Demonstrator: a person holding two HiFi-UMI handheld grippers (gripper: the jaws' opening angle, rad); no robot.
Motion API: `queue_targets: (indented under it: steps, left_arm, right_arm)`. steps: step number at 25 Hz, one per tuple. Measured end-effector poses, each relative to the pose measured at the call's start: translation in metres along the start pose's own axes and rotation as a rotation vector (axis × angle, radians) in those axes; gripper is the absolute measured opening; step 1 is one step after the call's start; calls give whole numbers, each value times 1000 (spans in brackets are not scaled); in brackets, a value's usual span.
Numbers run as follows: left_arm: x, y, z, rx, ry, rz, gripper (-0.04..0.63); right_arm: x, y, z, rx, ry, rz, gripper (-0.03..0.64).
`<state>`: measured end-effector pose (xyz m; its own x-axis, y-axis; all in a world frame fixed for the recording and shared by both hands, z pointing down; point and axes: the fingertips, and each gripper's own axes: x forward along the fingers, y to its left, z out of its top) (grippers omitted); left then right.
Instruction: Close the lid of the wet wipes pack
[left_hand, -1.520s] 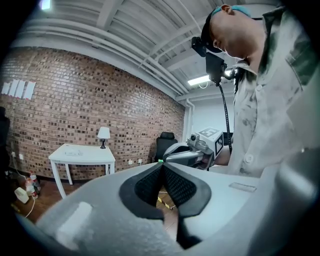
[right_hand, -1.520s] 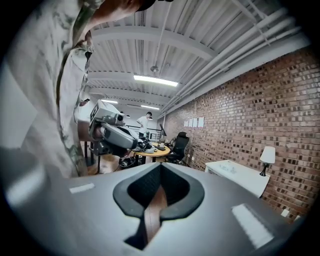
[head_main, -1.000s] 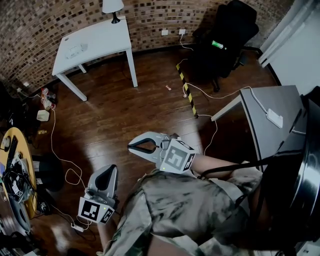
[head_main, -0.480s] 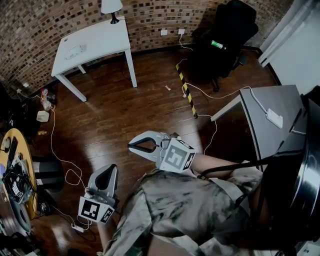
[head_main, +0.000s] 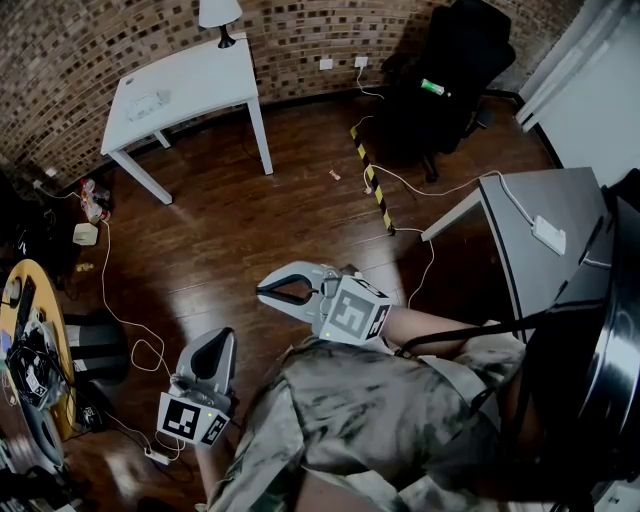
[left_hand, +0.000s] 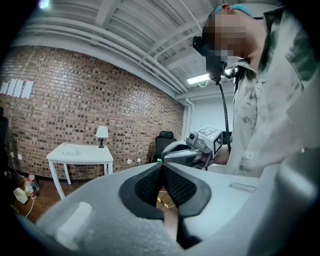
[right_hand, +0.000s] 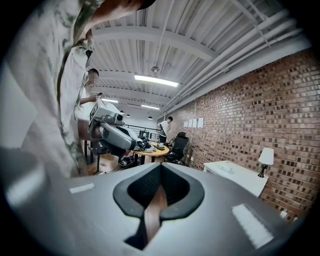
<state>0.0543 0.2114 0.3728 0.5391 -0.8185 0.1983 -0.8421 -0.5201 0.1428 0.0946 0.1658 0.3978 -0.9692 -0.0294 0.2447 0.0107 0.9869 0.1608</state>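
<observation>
The wet wipes pack (head_main: 150, 100) lies as a small pale packet on the white table (head_main: 200, 75) far across the room; its lid is too small to make out. It also shows as a pale packet (left_hand: 70, 151) in the left gripper view and on the table top (right_hand: 227, 169) in the right gripper view. My left gripper (head_main: 224, 337) hangs low by the person's leg, jaws shut and empty. My right gripper (head_main: 260, 292) is held at waist height, pointing left, also shut and empty. Both are well away from the table.
A lamp (head_main: 219, 15) stands at the table's back edge. A black office chair (head_main: 450, 70) is at the back right and a grey desk (head_main: 545, 240) at the right. A cluttered round yellow table (head_main: 30, 360) is at the left. Cables (head_main: 130, 330) and a yellow-black strip (head_main: 372, 180) cross the wooden floor.
The head view has drifted very slightly; both grippers stay where they were, still shut.
</observation>
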Motion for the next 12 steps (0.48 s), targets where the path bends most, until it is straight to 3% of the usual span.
queue_targets:
  steps: [12]
  left_arm:
    - [6,0,-1,-12,6,1,0]
  right_arm:
    - [-1,-3,-3,-5,23,7,3]
